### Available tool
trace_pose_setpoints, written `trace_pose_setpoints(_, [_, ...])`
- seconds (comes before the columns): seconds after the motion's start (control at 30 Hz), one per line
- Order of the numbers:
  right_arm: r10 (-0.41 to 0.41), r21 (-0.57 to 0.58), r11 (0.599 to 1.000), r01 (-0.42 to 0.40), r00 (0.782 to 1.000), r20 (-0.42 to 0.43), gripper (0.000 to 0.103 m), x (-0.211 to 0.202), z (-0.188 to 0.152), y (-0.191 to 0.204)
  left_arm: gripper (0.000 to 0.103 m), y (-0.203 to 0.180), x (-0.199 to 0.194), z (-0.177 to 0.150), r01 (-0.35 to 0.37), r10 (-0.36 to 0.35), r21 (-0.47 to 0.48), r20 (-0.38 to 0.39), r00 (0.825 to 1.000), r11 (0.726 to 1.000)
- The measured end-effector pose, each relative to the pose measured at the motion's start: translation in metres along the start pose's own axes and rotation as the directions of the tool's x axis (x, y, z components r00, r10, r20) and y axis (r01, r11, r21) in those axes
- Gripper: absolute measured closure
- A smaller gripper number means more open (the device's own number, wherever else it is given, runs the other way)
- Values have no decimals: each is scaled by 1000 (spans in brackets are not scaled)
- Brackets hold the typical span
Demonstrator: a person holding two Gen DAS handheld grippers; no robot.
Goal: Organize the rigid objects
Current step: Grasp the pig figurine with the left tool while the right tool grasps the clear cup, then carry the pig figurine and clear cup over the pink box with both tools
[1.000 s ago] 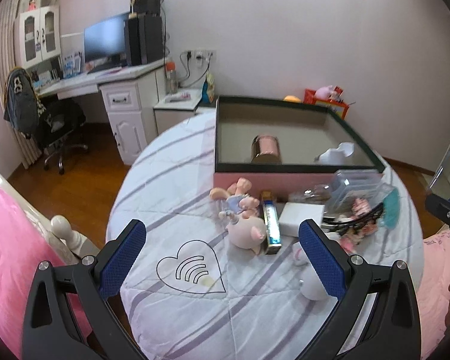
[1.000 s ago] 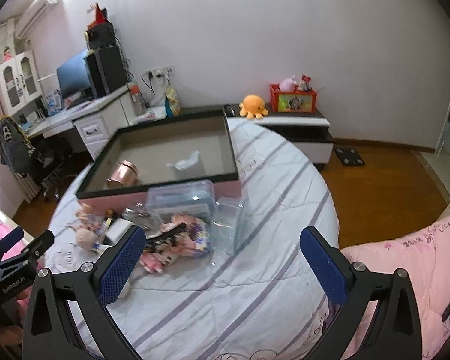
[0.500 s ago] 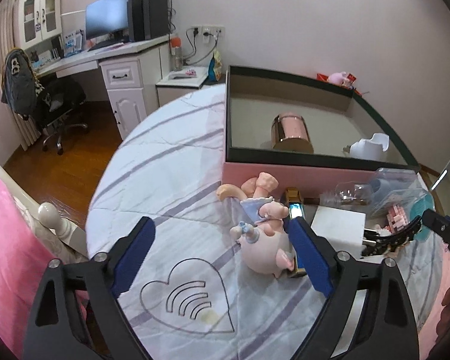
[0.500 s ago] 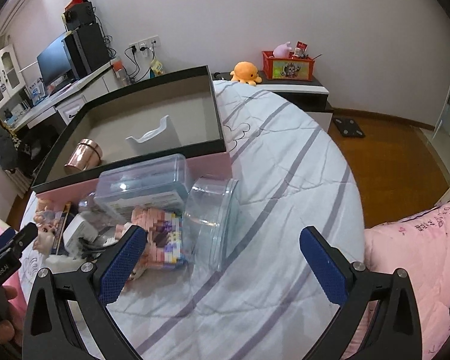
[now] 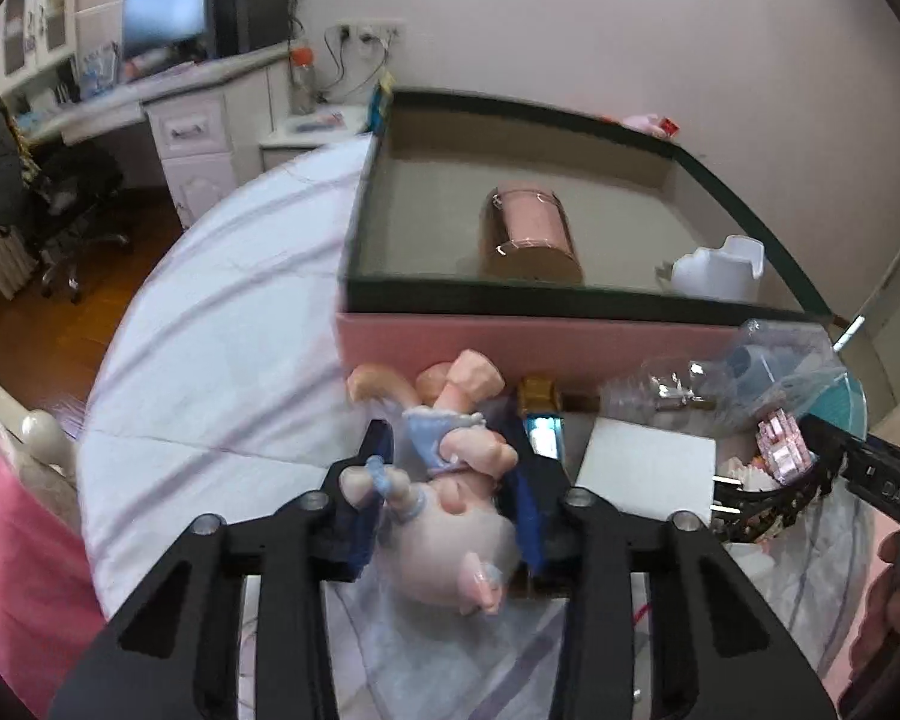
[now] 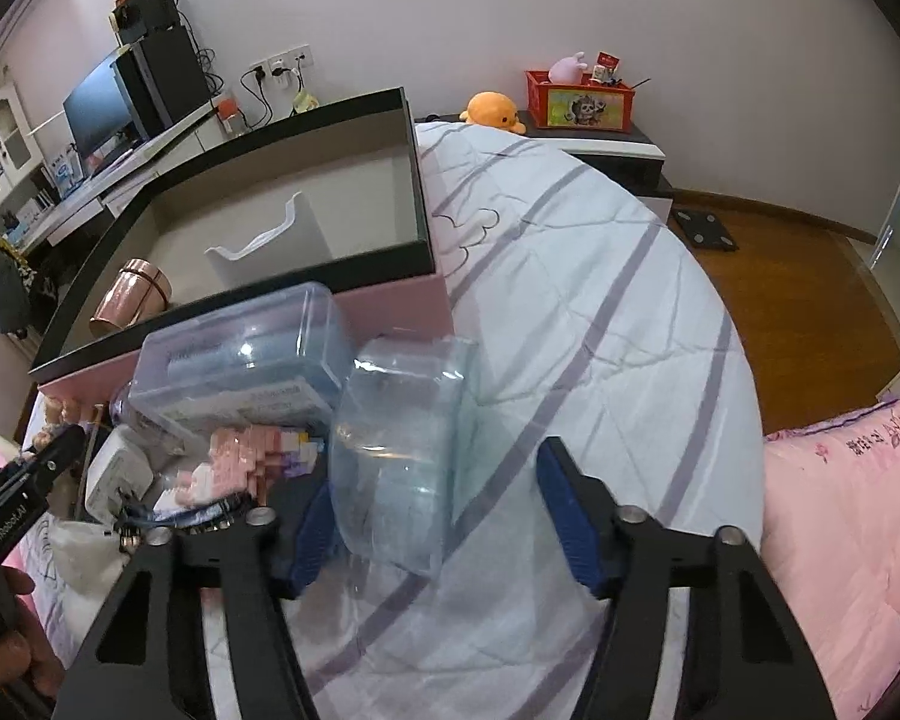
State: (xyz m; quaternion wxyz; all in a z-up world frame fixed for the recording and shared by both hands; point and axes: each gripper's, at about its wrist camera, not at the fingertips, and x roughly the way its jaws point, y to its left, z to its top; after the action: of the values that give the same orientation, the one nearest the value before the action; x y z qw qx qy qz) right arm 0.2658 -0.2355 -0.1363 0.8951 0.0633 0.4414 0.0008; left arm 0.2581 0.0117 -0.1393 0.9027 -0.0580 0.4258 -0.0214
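My left gripper [image 5: 450, 510] has its blue pads closed against a pink pig figurine [image 5: 456, 540] lying on the bedspread in front of the pink box [image 5: 510, 342]. The box holds a copper cup [image 5: 528, 234] and a white holder [image 5: 720, 267]. My right gripper [image 6: 444, 516] is open around a clear round plastic container [image 6: 402, 450] lying on its side. Behind it sit a clear lidded box [image 6: 240, 366], a pink brick model [image 6: 252, 462] and a white adapter [image 6: 117, 474].
A gold-ended tube [image 5: 543, 414] and a white flat box [image 5: 648, 471] lie right of the pig. The bed's edge drops to wooden floor [image 6: 798, 300] on the right. A desk with monitor [image 5: 168, 6] stands far left.
My left gripper moved forward and closed its jaws on the pig figurine. My right gripper moved forward and down so the clear round container now sits between its narrowing fingers.
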Motion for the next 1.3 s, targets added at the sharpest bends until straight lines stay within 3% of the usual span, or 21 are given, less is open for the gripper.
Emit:
trace_pose_setpoints(0.1, [-3, -15, 1000, 3, 1000, 8, 65, 5, -1, 2, 66, -1, -2, -2, 3, -3, 4, 10, 1000, 1000])
trace_pose_setpoints(0.8, [84, -36, 996, -80, 989, 122, 65, -57, 7, 4, 66, -1, -54, 2, -4, 2, 26, 96, 995, 1000])
trace_pose_setpoints(1.0, [138, -93, 988, -125, 978, 158, 65, -69, 27, 27, 66, -10, -65, 24, 11, -18, 50, 138, 990, 999])
trace_pose_setpoints(1.3, [191, -188, 970, -154, 962, 197, 65, -60, 92, 66, 66, -25, -58, 94, 30, -46, 81, 210, 977, 996])
